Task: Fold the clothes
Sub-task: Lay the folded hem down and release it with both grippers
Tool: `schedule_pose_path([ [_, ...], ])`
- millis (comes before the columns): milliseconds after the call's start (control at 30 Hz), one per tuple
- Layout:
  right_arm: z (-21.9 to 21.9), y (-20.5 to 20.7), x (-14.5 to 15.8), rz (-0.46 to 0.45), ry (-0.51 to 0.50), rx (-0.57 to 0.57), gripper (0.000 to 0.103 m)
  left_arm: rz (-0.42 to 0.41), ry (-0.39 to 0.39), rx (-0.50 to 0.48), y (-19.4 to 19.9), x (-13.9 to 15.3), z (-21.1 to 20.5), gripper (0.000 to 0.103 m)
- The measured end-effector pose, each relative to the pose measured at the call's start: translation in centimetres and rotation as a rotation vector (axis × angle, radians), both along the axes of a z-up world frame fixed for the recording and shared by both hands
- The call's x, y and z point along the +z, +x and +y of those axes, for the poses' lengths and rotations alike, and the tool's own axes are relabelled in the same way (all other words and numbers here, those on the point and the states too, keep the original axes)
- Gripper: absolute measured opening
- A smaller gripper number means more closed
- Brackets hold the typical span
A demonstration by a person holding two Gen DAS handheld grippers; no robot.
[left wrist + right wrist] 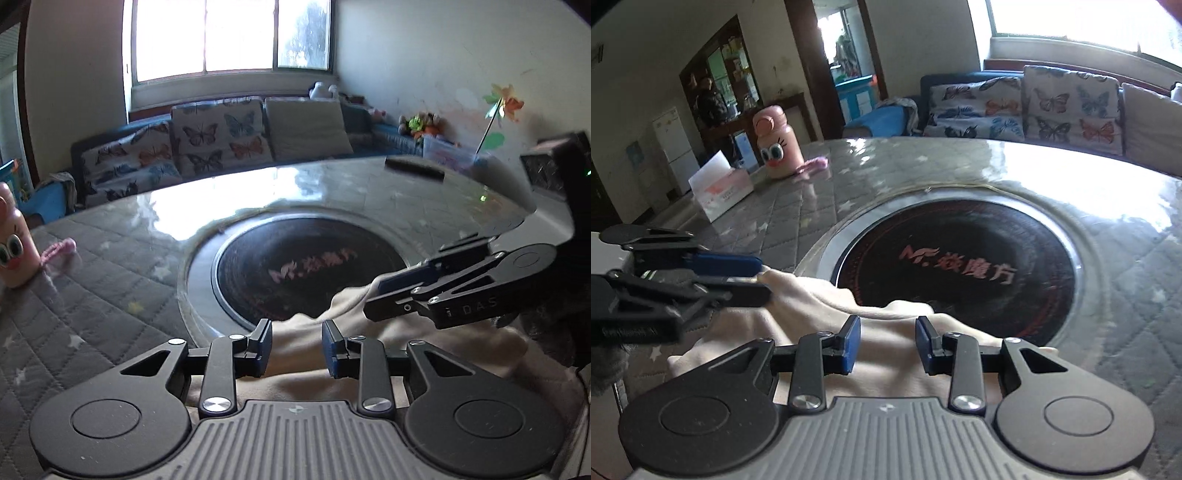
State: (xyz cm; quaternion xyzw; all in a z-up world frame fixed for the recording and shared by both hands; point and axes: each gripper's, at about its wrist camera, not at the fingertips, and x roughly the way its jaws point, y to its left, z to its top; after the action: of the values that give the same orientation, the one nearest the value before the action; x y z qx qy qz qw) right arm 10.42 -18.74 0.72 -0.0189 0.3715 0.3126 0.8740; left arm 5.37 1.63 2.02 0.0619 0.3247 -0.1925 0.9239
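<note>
A cream garment (424, 343) lies crumpled at the near edge of the round table, partly over the rim of the black hob. My left gripper (297, 345) is open, and the cloth's raised edge sits in the gap between its blue-padded fingers. Seen from the right wrist, the left gripper (762, 278) straddles a corner of the garment (812, 299). My right gripper (886, 345) is open too, with a fold of cloth between and under its fingers. From the left wrist, the right gripper (373, 297) reaches onto the cloth from the right.
The table (110, 288) has a grey quilted cover under a shiny sheet, with a black round hob (960, 266) set in its middle. A pink bottle (777, 147), a small pink item (812, 166) and a tissue box (720, 188) stand at its far left. A sofa (221, 136) lies beyond.
</note>
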Motion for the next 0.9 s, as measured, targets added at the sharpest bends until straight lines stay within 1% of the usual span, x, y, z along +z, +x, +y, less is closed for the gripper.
schedule_pose_path([
  [100, 0.6, 0.1, -0.8, -0.009, -0.022, -0.01, 0.033, 0.028, 0.01, 0.02, 1.0, -1.2, 0.1, 0.032],
  [267, 1.3, 0.1, -1.7, -0.022, -0.048, -0.022, 0.033, 0.037, 0.003, 0.049, 1.3, -1.8, 0.7, 0.033],
  [367, 1.3, -0.2, -0.9, -0.046, -0.046, -0.018, 0.033, 0.034, -0.004, 0.059, 1.3, -1.8, 1.0, 0.033],
  [467, 2.1, -0.4, -0.3, -0.07, -0.039, 0.019, 0.033, 0.018, -0.012, 0.046, 1.2, -1.5, 0.9, 0.033],
  [533, 3.1, -0.1, -0.8, -0.062, -0.055, 0.037, 0.033, 0.027, -0.003, 0.048, 1.6, -1.8, 0.8, 0.033],
  [633, 4.1, 0.7, -1.7, -0.053, -0.08, 0.038, 0.033, 0.042, 0.001, 0.061, 2.2, -2.4, 1.0, 0.034],
  [667, 4.2, 1.0, -1.8, -0.049, -0.071, 0.027, 0.033, 0.042, -0.004, 0.063, 2.2, -2.4, 1.1, 0.034],
  [767, 3.8, 0.5, -1.0, -0.066, -0.052, 0.017, 0.033, 0.034, -0.006, 0.063, 2.0, -2.2, 1.2, 0.034],
  [900, 4.2, -0.5, -0.7, -0.103, -0.085, 0.047, 0.033, 0.037, -0.011, 0.08, 2.2, -2.3, 1.1, 0.034],
])
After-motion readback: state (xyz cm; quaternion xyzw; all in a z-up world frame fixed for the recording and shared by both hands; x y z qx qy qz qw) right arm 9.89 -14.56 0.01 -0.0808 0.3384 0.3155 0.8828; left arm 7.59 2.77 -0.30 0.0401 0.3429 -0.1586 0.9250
